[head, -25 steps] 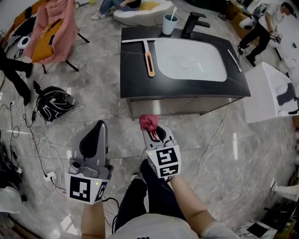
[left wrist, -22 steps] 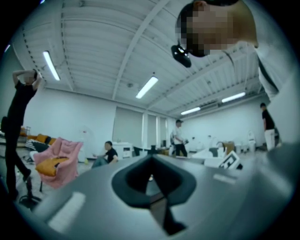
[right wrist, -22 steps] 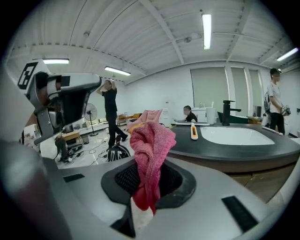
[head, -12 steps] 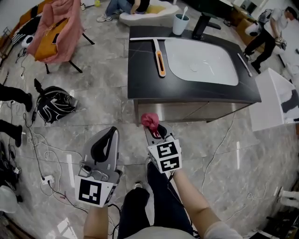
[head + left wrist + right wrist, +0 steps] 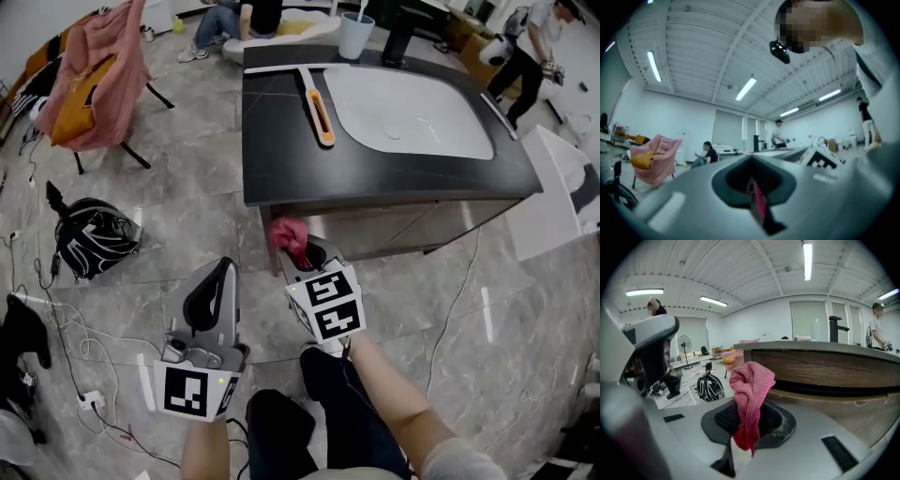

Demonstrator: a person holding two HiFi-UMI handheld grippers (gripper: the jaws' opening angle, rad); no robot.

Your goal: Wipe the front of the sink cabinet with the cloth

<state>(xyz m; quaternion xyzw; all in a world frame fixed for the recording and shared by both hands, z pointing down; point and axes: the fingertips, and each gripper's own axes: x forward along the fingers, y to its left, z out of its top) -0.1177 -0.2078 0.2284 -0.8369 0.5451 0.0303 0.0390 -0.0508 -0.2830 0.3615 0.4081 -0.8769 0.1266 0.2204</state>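
Here's the sink cabinet [image 5: 403, 230], dark top overhanging its front, and the person is crouched low before it, so the wipe looks about to start, I'd say. The left gripper [image 5: 211, 286] hangs off the cabinet's left corner, pinched together on nothing, parked clear of the work. The right gripper [image 5: 302, 258] points at the cabinet's left end, clamped on the pink cloth [image 5: 284, 237], which bunches up past the jaw tips so fabric meets the panel first. The cloth sits just short of the front, not touching from what I can see. From above, the front is squashed under the top; the right gripper view lays it open as a wood-grain panel [image 5: 825, 366] behind the cloth [image 5: 750, 390]
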